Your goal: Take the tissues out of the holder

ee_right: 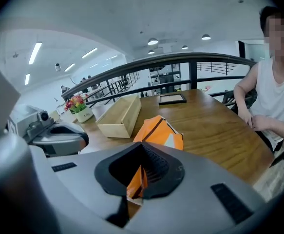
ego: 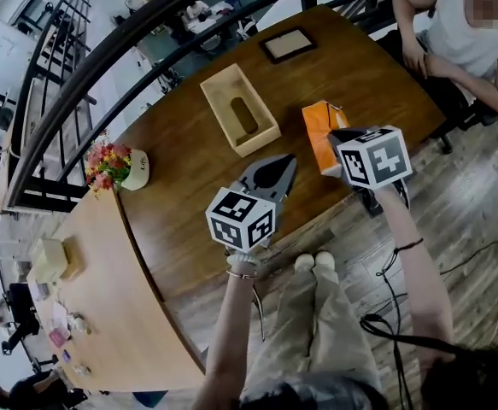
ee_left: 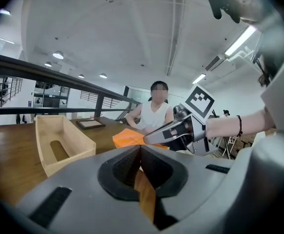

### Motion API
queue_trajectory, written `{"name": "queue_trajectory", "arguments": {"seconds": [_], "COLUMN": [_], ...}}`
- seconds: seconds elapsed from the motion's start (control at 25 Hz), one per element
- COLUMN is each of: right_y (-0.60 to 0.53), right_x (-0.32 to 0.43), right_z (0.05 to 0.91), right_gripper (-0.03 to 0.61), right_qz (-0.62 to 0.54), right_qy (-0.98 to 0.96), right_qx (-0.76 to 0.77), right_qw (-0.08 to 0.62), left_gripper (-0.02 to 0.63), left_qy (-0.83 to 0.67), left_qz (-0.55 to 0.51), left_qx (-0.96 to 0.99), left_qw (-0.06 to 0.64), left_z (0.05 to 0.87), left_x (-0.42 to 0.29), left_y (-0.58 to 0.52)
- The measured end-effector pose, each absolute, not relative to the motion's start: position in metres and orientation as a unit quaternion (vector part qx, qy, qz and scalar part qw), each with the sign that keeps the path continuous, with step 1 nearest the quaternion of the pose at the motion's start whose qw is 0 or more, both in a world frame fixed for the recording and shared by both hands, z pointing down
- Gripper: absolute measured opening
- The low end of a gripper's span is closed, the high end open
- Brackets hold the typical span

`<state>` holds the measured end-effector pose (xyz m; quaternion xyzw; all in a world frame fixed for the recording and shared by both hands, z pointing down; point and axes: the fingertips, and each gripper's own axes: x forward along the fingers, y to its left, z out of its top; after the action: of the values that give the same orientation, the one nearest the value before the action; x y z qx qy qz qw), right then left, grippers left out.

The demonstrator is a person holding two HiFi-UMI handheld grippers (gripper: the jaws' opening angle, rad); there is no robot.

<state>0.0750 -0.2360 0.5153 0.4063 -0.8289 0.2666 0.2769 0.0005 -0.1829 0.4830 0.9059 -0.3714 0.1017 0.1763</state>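
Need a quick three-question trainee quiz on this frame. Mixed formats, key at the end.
1. True or false: the orange tissue pack sits inside the wooden holder.
2. Which lies beyond the holder, nearer the seated person? A laptop; B picture frame; C mug.
3. Fill in: the jaws of the left gripper are ___.
Key: 1 false, it lies on the table beside the holder; 2 B; 3 shut.

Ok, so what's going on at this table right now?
A person holds a gripper in each hand over a table. The wooden holder lies open and empty, and the orange tissue pack lies on the table beside it. The right gripper, jaws shut, is at the pack's near end; the left gripper, also shut and empty, hovers nearby. Someone else sits opposite.
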Motion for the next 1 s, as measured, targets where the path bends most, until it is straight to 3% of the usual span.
{"name": "queue_trajectory", "arguments": {"seconds": [1.0], "right_y": [-0.218], "right_x": [0.025], "right_z": [0.533], "right_gripper": [0.015], "right_qz": [0.299], "right_qy": [-0.807], "right_qx": [0.441], "right_qw": [0.256], "left_gripper": [0.008], "left_qy": [-0.368], "left_qz": [0.113], "left_qx": [0.9], "left_qw": [0.204], "left_z": [0.504], "left_x": [-0.002], "left_y": [-0.147]}}
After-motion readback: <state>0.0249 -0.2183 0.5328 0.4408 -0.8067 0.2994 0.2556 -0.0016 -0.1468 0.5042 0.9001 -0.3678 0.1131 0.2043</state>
